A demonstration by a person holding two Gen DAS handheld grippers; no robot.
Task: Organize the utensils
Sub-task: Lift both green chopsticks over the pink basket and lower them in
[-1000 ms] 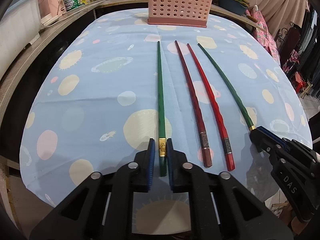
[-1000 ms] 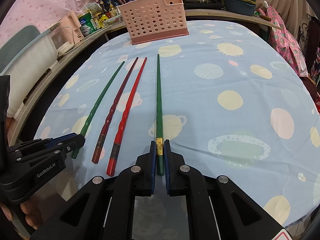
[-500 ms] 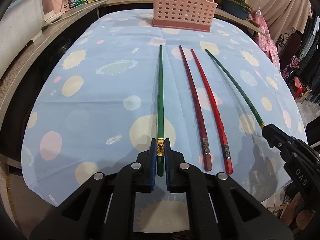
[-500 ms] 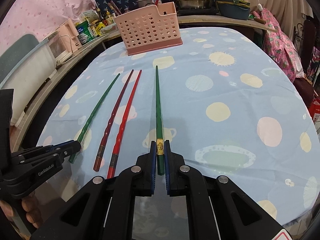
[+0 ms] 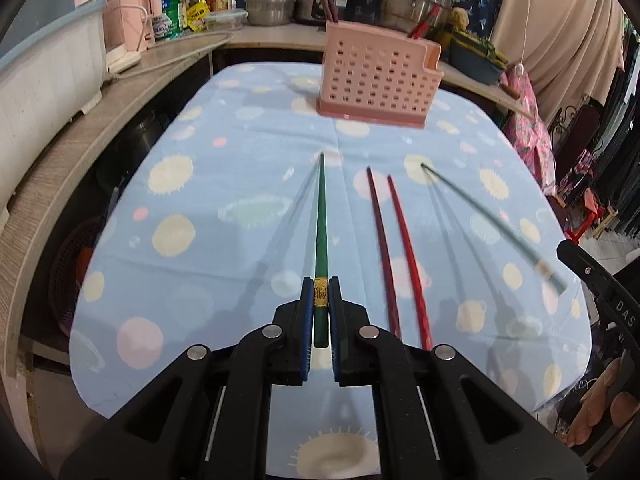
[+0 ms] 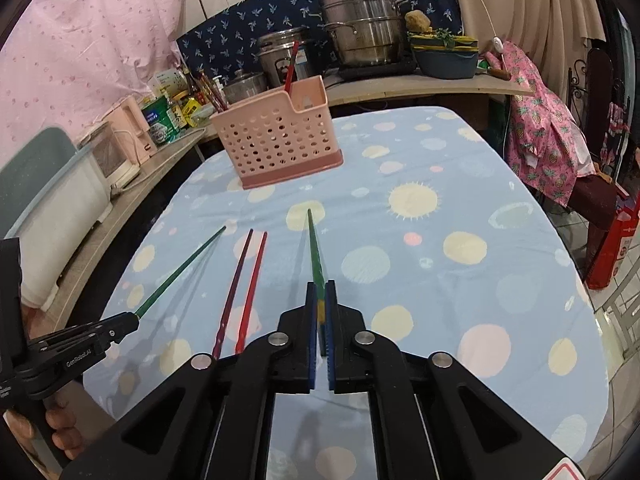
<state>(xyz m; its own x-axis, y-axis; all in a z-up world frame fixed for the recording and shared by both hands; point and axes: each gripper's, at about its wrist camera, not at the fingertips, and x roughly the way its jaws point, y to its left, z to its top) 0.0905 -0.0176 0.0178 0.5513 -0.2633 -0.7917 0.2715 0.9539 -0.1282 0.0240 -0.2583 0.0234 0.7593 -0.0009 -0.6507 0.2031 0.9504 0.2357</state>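
Blue planet-print cloth (image 5: pixel 248 248) covers the bench. Left wrist view: left hand-held gripper (image 5: pixel 321 300) clamped on a green chopstick (image 5: pixel 321 232) at its gold band; two red chopsticks (image 5: pixel 394 252) lie beside it. Right wrist view: right hand-held gripper (image 6: pixel 320 312) clamped on another green chopstick (image 6: pixel 315 252), pink perforated plastic basket (image 6: pixel 276 140) well beyond.
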